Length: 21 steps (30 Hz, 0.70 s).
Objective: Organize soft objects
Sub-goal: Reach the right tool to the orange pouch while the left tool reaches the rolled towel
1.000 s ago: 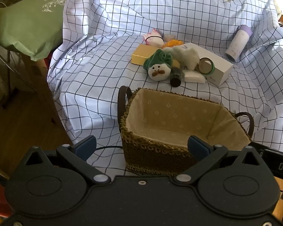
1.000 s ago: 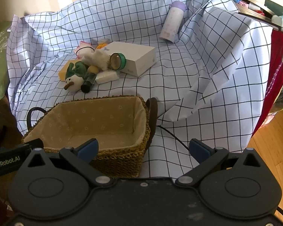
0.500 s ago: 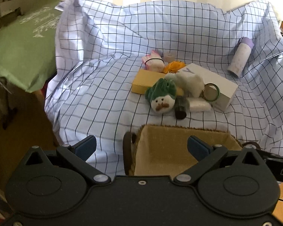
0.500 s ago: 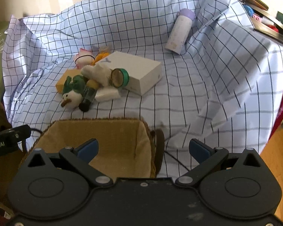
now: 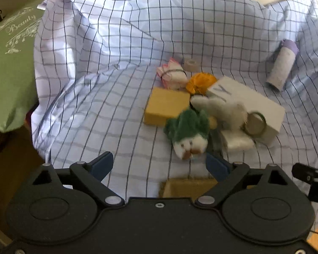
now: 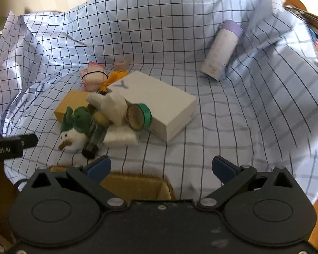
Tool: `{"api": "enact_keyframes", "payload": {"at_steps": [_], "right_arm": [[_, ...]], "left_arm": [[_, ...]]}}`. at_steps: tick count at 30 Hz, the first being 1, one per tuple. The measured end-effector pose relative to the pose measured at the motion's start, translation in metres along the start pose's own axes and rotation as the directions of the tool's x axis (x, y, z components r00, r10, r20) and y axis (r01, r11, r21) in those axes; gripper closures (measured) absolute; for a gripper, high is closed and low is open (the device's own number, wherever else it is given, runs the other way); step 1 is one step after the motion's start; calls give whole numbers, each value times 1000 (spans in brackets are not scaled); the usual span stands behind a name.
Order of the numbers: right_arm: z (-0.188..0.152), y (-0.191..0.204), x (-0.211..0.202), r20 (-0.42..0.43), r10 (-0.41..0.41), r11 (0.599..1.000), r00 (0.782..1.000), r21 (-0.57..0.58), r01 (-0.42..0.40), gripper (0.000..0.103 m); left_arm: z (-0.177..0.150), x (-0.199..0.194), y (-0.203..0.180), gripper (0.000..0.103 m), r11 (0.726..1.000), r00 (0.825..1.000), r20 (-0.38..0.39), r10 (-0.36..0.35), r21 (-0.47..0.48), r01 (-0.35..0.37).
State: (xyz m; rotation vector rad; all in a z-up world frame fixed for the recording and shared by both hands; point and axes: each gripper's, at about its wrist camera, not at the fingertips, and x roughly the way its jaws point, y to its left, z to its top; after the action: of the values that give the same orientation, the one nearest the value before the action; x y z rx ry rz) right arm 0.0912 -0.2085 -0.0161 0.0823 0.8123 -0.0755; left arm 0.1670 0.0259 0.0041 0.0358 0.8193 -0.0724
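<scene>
Both tongs, left (image 5: 160, 164) and right (image 6: 161, 167), spread empty above basket (image 6: 135, 185), aimed at green plush (image 5: 188, 136) for sorting.

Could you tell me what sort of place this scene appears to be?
Probably a room in a home. A checked sheet is draped over a surface, with a green cushion beside it, wood flooring below, and household odds and ends such as a plush toy and a woven basket.
</scene>
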Motion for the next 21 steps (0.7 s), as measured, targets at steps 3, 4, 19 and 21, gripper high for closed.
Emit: {"api": "enact_keyframes", "payload": {"at_steps": [3,4,19,21], "right_arm": [[19,3,18,-18,22,1000,1000,-12,-22,4],[25,4,25,-26,31,999,999,-14,-31,6],[119,37,115,-24,145,988,989,-46,-146,4],[131,40,130,-35,166,986,986,-25,-167,4]], "left_arm": [[16,13,4,12,1000,1000,8,1,-3,-1],[21,18,5,12,1000,1000,7,-5,-3,5],[78,97,27,11,996,999,-32,-23,-87,20],[83,106,30,11,996,999,-34,-10,-92,7]]}}
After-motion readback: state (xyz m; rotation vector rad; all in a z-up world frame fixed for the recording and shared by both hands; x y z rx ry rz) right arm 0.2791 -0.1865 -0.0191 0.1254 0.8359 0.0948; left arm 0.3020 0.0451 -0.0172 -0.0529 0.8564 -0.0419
